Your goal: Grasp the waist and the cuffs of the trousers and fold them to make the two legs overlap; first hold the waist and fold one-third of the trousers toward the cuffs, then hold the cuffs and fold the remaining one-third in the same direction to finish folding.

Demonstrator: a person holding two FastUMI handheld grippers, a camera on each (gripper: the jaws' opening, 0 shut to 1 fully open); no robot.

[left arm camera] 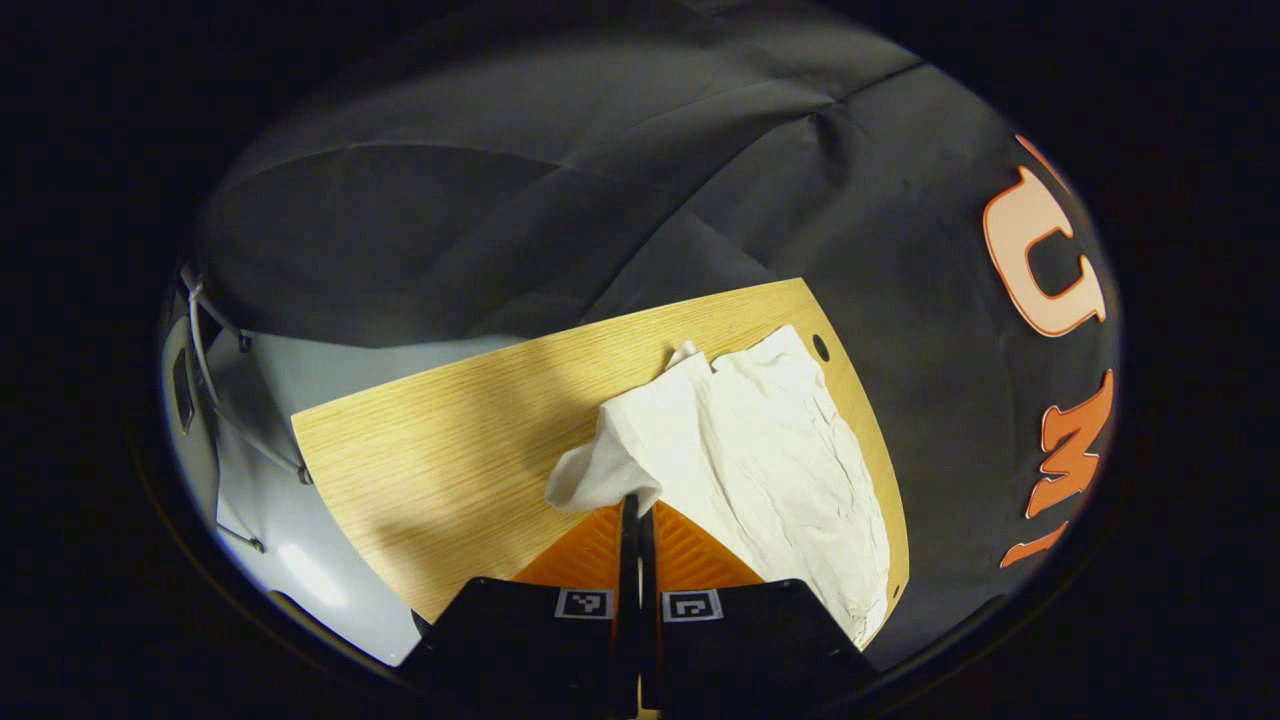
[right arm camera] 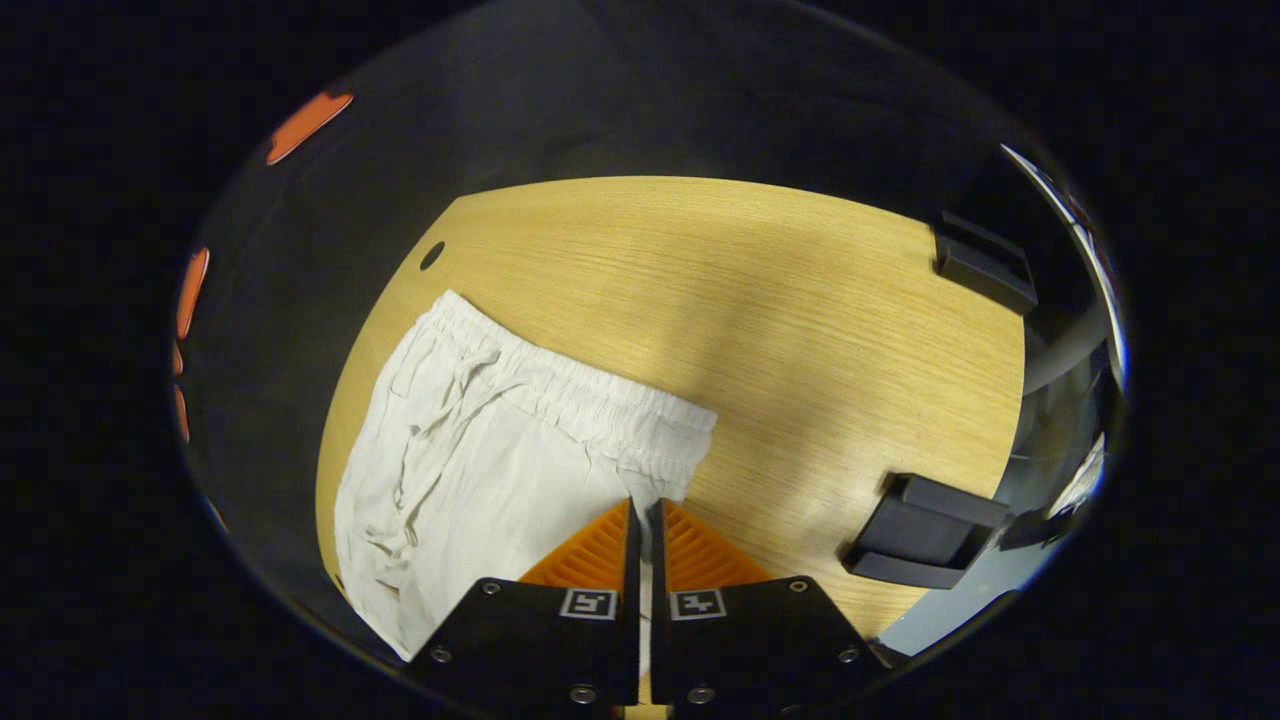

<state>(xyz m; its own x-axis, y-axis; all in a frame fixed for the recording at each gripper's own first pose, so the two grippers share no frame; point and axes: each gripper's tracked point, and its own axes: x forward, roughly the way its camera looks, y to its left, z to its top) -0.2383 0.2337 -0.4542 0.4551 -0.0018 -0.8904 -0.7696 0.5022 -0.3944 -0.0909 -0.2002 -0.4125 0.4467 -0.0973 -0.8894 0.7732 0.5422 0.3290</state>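
On the table (right arm camera: 780, 300), the trousers (right arm camera: 480, 470) lie spread near the side edge by the small hole (right arm camera: 432, 255), with the elastic waist (right arm camera: 590, 390) and drawstring facing the bare wood. The right gripper (right arm camera: 641, 515) is clamped on the cloth just below the waist. The left gripper (left arm camera: 637, 510) is clamped on a cuff (left arm camera: 600, 475), lifting it into a bunch. Most of the table beyond the trousers is open wood. Two black brackets (right arm camera: 930, 530) sit on its far edge, well apart from the trousers.
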